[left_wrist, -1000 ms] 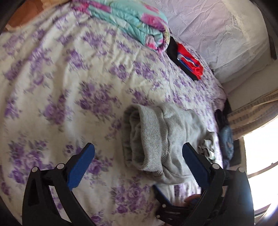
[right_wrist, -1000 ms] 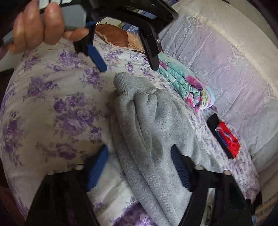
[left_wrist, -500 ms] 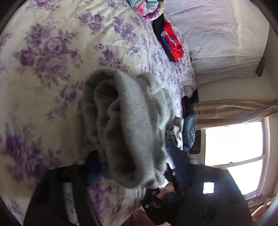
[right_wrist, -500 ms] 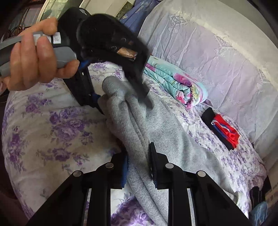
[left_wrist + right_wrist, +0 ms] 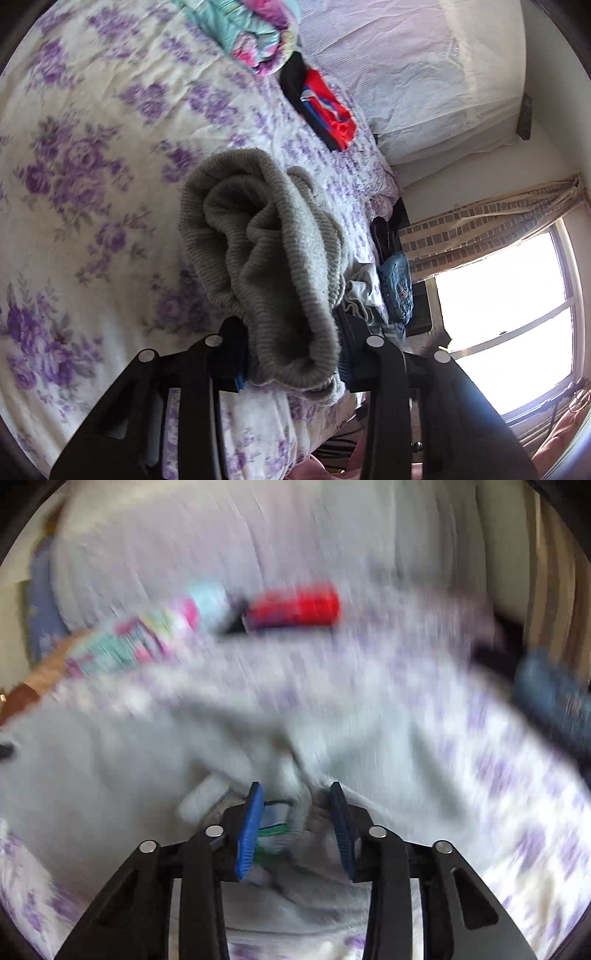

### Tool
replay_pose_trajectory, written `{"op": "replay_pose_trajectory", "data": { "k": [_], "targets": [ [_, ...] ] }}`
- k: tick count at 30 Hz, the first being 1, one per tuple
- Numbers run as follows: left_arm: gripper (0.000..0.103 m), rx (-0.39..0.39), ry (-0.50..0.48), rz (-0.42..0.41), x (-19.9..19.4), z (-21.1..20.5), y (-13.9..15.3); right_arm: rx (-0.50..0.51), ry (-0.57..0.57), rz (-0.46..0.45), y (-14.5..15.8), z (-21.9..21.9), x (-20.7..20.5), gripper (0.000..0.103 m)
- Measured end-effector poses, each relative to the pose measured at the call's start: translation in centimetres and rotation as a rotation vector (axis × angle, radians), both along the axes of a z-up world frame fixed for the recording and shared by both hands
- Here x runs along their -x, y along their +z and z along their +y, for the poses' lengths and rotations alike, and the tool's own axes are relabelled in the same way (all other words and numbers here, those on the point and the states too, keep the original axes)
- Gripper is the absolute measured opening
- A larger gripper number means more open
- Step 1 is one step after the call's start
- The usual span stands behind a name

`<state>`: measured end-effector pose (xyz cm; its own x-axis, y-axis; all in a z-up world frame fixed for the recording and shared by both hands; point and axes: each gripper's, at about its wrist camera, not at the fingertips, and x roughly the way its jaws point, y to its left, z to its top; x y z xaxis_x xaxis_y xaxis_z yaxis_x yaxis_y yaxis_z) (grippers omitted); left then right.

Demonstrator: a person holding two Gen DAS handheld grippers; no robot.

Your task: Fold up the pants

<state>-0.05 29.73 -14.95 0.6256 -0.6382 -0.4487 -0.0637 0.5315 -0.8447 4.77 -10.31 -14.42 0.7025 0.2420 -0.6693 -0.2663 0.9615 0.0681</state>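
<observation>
Pants [image 5: 273,258] on bedspread [image 5: 85,155], quilt [image 5: 251,44], red garment [image 5: 328,110] beyond

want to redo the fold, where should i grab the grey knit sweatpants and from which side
Take the grey knit sweatpants at the thick ribbed band end, where the left gripper clamps now, coming level from the bed's near edge. The bunched rib gives the pads bulk to bite. The right gripper pinches cloth too, though blurred.

Left gripper [image 5: 291,354] clamps grey pants [image 5: 266,243] — bunched above bedsheet [image 5: 92,184].
</observation>
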Motion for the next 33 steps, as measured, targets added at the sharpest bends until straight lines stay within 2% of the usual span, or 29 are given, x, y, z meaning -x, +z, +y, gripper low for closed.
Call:
{"op": "replay_pose_trajectory", "data": {
  "k": [1, 4, 7, 11, 14, 19, 23, 25, 27, 30, 33],
  "targets": [
    [0.033, 0.001, -0.001, -0.015, 0.0, -0.3, 0.4, -0.046, 0.002, -0.024, -0.4, -0.6, 0.5, 0.036],
    [0.032, 0.022, -0.02, -0.075, 0.0, -1.4, 1.9, -0.038, 0.009, -0.035, 0.0, -0.3, 1.2, 0.037],
    [0.032, 0.066, -0.08, -0.145, -0.8, -3.8, 3.7, -0.038, 0.01, -0.057, 0.1, -0.4, 1.6, 0.037],
    [0.032, 0.063, -0.174, -0.231, -3.2, -8.6, 6.4, -0.094, 0.035, -0.049, 0.2, -1.4, 1.0, 0.038],
    [0.032, 0.045, -0.248, -0.257, -5.9, -12.8, 8.0, -0.137, 0.049, -0.048, 0.2, -2.2, 1.1, 0.038],
    [0.032, -0.017, -0.404, -0.244, -10.8, -21.4, 9.0, -0.196, 0.077, -0.055, -0.1, -3.5, 2.0, 0.038],
    [0.032, -0.144, -0.455, -0.131, -13.5, -26.6, 7.1, -0.211, 0.1, -0.063, -0.2, -4.2, 3.0, 0.038],
    [0.032, -0.197, -0.461, -0.106, -14.1, -28.5, 6.6, -0.216, 0.103, -0.066, -0.4, -4.4, 3.2, 0.038],
    [0.032, -0.219, -0.46, -0.112, -14.2, -29.1, 6.7, -0.24, 0.104, -0.064, -0.5, -4.7, 3.2, 0.038],
    [0.032, -0.196, -0.449, -0.143, -13.4, -28.2, 7.2, -0.3, 0.137, -0.06, -0.6, -5.5, 3.2, 0.041],
    [0.032, -0.217, -0.442, -0.128, -13.0, -28.3, 7.2, -0.343, 0.155, -0.05, -0.6, -6.1, 3.1, 0.042]
  ]
}}
